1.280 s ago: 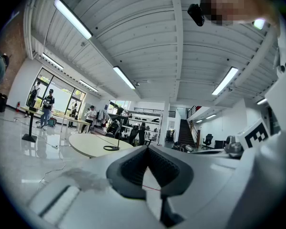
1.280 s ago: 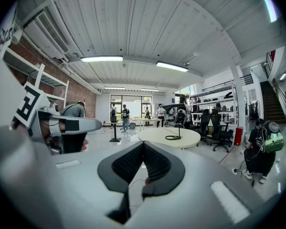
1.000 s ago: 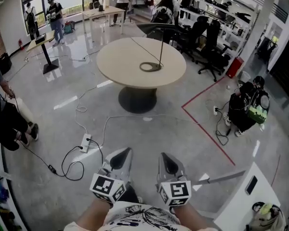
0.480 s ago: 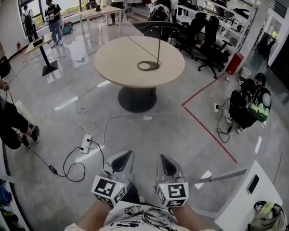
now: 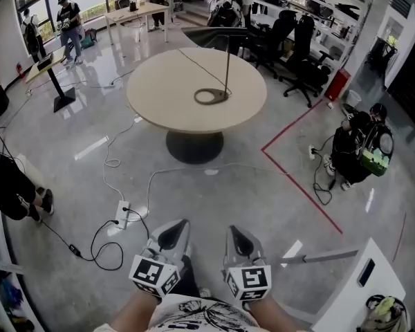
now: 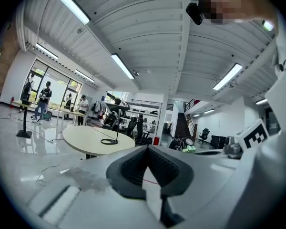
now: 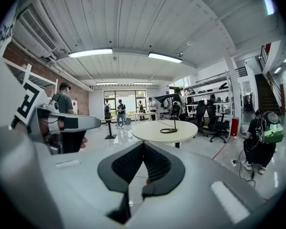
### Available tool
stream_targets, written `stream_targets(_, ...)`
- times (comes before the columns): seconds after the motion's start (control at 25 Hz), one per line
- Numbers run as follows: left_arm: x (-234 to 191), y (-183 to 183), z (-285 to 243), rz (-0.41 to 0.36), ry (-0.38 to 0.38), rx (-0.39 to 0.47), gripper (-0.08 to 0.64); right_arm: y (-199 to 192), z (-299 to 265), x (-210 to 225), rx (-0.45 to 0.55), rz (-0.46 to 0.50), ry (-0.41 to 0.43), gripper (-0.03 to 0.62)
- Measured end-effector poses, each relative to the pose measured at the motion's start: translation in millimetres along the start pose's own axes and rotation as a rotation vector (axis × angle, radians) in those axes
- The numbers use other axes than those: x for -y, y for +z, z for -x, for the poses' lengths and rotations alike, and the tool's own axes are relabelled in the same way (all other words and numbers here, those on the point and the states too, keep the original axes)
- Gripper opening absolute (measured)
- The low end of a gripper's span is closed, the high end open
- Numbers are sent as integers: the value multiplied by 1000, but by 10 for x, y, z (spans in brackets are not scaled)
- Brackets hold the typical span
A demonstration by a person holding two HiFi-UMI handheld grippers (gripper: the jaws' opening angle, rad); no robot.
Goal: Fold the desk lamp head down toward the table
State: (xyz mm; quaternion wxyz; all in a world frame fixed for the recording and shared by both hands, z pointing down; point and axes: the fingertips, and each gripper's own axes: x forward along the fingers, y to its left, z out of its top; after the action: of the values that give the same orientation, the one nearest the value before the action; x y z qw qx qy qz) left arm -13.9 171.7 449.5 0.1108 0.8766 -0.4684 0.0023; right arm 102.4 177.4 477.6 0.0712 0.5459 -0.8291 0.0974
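Note:
The desk lamp (image 5: 226, 61) stands on a round beige table (image 5: 166, 99) far ahead of me. It has a ring base (image 5: 211, 96), a thin upright pole and a dark flat head (image 5: 218, 38) held level at the top. My left gripper (image 5: 171, 235) and right gripper (image 5: 236, 239) are low by my body, side by side, both shut with nothing between them and far from the table. The left gripper view shows the lamp (image 6: 116, 126) beyond the shut left gripper (image 6: 147, 148). In the right gripper view the lamp (image 7: 174, 114) stands past the shut right gripper (image 7: 143, 144).
A power strip (image 5: 122, 213) and loose cables lie on the floor between me and the table. A red tape line (image 5: 297, 185) runs to the right. A person (image 5: 360, 147) crouches at the right, and office chairs (image 5: 297, 54) stand behind the table. A white desk corner (image 5: 353, 289) is at bottom right.
My view has drifted a little, so the table sits slightly lower and further left in the picture. Both grippers keep their place by my body and stay shut.

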Motion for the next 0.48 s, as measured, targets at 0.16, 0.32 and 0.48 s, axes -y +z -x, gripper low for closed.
stream_targets(0.16, -408, 69, -411, 16, -15, -7, 6, 97, -523, 146, -16, -10, -24, 9)
stream_targets(0.32, -709, 246, -858, 15, -32, 5, 6, 260, -997, 365, -28, 5, -42, 9)
stream_targets(0.48, -1066, 449, -1209, 8, -56, 16, 6, 445, -1429, 494, -16, 6, -76, 9)
